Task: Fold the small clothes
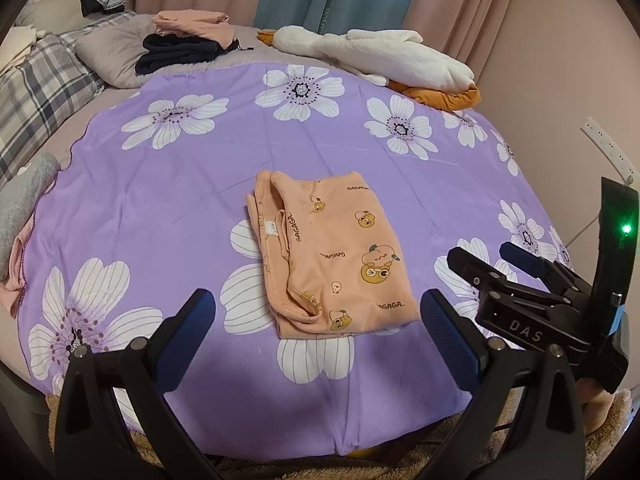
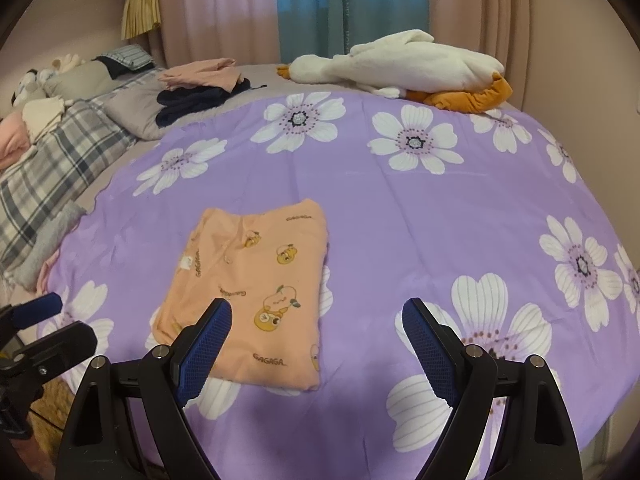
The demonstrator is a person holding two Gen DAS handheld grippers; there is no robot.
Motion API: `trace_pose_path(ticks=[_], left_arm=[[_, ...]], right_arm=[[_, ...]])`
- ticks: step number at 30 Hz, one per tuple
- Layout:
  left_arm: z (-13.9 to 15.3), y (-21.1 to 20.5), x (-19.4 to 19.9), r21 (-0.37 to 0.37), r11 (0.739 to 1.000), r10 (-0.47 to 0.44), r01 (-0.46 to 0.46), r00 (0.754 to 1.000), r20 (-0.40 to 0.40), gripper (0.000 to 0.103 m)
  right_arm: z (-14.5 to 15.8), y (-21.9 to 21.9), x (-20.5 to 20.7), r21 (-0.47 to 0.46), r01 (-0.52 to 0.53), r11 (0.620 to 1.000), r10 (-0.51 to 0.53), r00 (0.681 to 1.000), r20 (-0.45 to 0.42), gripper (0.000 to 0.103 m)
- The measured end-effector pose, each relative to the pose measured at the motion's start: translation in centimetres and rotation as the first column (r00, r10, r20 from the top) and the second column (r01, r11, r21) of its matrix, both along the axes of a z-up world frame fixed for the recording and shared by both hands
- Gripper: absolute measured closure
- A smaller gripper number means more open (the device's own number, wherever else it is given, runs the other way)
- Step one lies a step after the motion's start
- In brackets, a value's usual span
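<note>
A small peach garment (image 1: 332, 252) with cartoon prints lies folded into a rectangle on the purple flowered sheet (image 1: 200, 184). It also shows in the right wrist view (image 2: 256, 292). My left gripper (image 1: 318, 312) is open and empty, hovering just in front of the garment's near edge. My right gripper (image 2: 316, 332) is open and empty, above the garment's near right corner. The right gripper also shows in the left wrist view (image 1: 492, 256) at the right. The left gripper shows in the right wrist view (image 2: 56, 316) at the left edge.
A stack of folded dark and pink clothes (image 1: 188, 46) sits at the far left of the bed. A white plush goose (image 1: 384, 56) lies at the back. Plaid pillows (image 1: 40, 88) and a grey cloth (image 1: 24, 200) are at the left. A wall (image 1: 560, 60) stands at the right.
</note>
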State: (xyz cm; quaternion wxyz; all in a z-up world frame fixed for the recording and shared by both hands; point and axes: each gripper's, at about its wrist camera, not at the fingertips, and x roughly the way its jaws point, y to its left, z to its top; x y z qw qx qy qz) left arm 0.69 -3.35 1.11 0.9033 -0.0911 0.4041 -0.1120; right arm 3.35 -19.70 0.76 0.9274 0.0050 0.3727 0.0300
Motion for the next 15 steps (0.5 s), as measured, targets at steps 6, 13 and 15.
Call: trace_pose_path(ticks=[6, 13, 15], left_arm=[[0.24, -0.20, -0.12, 0.019, 1.000, -0.007, 0.007, 1.000, 0.009, 0.001], [0.25, -0.35, -0.11, 0.035, 0.999, -0.004, 0.004, 1.000, 0.012, 0.001], [0.22, -0.37, -0.09, 0.037, 0.999, -0.004, 0.003, 1.000, 0.011, 0.001]], right_arm=[[-0.01, 0.07, 0.01, -0.001, 0.002, 1.000, -0.002, 1.000, -0.001, 0.016], [-0.22, -0.28, 0.19, 0.001, 0.011, 1.000, -0.011, 1.000, -0.003, 0.016], [-0.25, -0.45, 0.24, 0.002, 0.013, 1.000, -0.013, 1.000, -0.003, 0.016]])
